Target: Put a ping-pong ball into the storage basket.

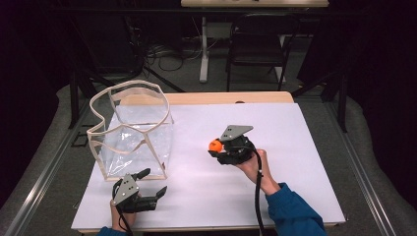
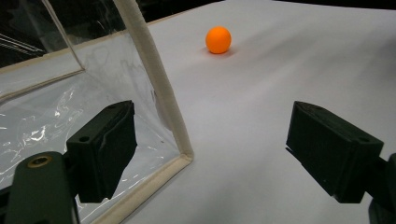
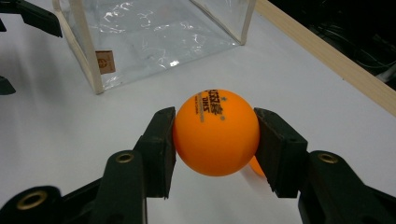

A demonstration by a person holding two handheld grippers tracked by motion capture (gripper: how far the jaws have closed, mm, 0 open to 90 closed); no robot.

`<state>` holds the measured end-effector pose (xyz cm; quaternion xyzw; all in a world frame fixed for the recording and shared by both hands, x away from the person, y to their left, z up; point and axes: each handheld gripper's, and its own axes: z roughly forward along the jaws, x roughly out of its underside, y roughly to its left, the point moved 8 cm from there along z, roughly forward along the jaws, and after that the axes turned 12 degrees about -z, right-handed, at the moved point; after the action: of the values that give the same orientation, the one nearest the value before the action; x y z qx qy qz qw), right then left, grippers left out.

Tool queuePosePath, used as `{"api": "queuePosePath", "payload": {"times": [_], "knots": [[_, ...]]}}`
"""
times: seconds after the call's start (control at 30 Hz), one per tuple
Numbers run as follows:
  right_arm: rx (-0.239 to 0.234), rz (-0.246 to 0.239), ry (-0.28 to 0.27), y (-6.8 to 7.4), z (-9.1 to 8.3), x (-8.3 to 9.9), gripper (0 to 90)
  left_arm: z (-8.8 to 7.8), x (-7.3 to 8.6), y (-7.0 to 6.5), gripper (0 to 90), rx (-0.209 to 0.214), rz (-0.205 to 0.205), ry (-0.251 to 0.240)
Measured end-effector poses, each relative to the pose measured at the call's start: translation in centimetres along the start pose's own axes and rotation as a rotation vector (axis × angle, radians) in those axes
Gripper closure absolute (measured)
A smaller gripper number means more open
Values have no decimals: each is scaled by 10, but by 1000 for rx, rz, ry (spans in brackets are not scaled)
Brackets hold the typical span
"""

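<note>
Right hand-held gripper (image 3: 215, 140) clamps the orange ball (image 3: 215, 132) between both jaws, just above the white surface (image 1: 295, 147). Left hand-held gripper (image 2: 210, 154) stands wide open, empty, one jaw beside the clear bag (image 1: 137, 132); ball well ahead of it.

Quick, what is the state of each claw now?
Left claw: open, holding nothing, beside the clear bag.
Right claw: closed on the orange ball.

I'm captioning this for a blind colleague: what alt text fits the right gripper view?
Two black jaws of the right gripper clamp an orange ball with dark printed lettering above a white table. Behind it stands a clear plastic bag with cream edging.
</note>
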<state>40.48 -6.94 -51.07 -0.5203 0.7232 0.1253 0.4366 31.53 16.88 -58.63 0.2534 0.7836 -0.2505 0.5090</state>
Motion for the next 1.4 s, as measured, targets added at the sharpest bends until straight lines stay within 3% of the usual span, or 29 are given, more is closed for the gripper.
{"api": "queuePosePath", "payload": {"times": [0.7, 1.4], "knots": [[-25, -28, -21, -5, 11, -20, 509, 1, 0, -2, 159, 19, 7, 0], [-46, -19, -42, -13, 25, -38, 509, 1, 0, 0, 159, 15, 2, -7]]}}
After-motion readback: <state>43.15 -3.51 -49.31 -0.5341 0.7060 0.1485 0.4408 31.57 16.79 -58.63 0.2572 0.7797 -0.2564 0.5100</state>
